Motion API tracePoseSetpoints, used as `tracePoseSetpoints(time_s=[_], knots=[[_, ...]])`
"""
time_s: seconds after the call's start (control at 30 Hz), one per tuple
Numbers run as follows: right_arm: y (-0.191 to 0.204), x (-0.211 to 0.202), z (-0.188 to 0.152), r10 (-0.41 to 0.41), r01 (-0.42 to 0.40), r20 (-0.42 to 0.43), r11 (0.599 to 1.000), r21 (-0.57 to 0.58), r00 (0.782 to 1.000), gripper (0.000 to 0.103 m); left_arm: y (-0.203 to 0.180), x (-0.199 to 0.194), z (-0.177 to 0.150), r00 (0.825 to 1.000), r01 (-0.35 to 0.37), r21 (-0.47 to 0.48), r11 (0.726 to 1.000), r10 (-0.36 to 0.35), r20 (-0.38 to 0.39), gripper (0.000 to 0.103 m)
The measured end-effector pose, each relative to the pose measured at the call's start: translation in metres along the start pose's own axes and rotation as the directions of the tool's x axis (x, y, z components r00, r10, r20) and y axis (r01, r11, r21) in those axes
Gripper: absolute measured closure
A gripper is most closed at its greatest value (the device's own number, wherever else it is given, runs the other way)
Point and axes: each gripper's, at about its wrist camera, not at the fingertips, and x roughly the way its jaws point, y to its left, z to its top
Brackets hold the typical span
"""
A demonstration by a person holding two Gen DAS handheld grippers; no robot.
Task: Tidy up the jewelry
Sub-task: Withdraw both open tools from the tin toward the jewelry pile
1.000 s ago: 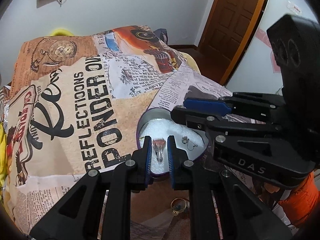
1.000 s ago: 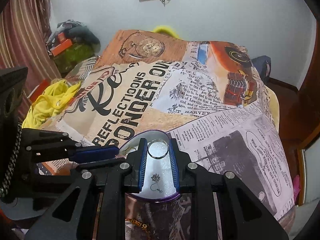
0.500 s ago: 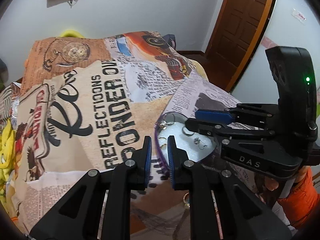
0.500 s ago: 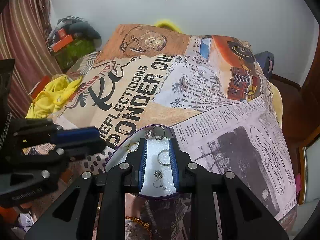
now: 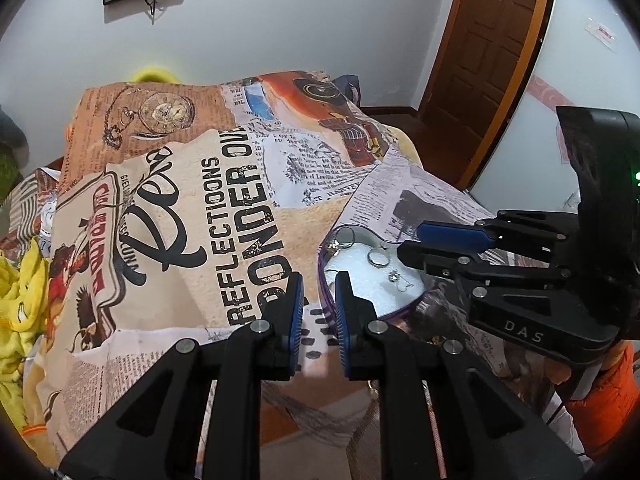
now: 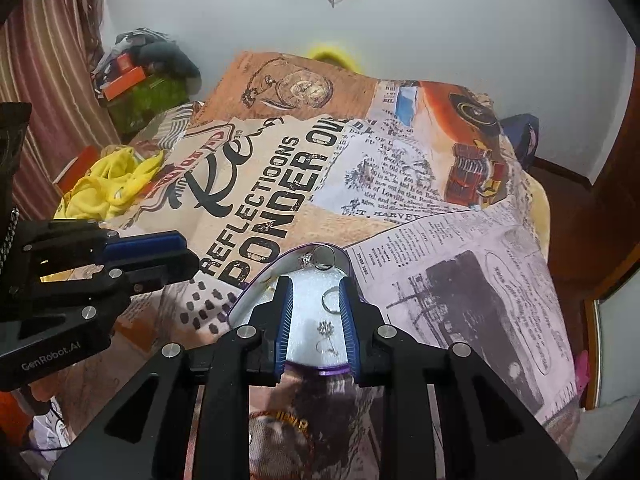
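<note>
A purple-rimmed tray [image 6: 338,258] with white lining is seen on the printed bedspread [image 6: 280,184]. Inside it are noted a ring [image 6: 331,299], an earring [image 6: 326,328] and a larger ring [image 6: 325,258] at the far rim. The right gripper [image 6: 316,316] is held over the tray, fingers parted, nothing gripped. The left gripper [image 5: 319,308] is held just left of the tray's rim, fingers narrowly parted, nothing held. Yellow cloth [image 6: 112,184] is seen at the bed's left edge.

Both views have soft, even room light with weak shadows. The fisheye lens bends the wall [image 5: 320,20] and door [image 5: 492,60] far beyond the tool, and the corners are black. The bedcover print [image 6: 280,184] ahead is sharp.
</note>
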Motion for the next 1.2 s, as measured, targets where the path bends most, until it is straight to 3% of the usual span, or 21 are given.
tracePoseSetpoints(time_s=[0.17, 0.3, 0.73, 1.2], knots=[[0.0, -0.018, -0.006, -0.016, 0.015, 0.016, 1.0, 0.017, 1.0, 0.08, -0.009, -0.014, -0.005, 1.0, -0.009, 0.019, 1.0, 0.009, 0.005, 0.08], [0.0, -0.031, -0.014, -0.039, 0.038, 0.033, 0.999, 0.032, 0.999, 0.063, -0.017, -0.025, -0.011, 1.0, -0.018, 0.03, 0.999, 0.017, 0.01, 0.075], [0.001, -0.053, -0.05, -0.061, 0.06, 0.015, 0.996, 0.071, 0.998, 0.063, -0.032, -0.03, -0.045, 0.998, -0.021, 0.046, 0.999, 0.024, -0.062, 0.072], [0.004, -0.004, -0.076, -0.045, 0.049, -0.103, 0.998, 0.032, 0.994, 0.063, -0.024, -0.003, -0.071, 0.988, -0.019, 0.026, 0.999, 0.023, -0.153, 0.072]])
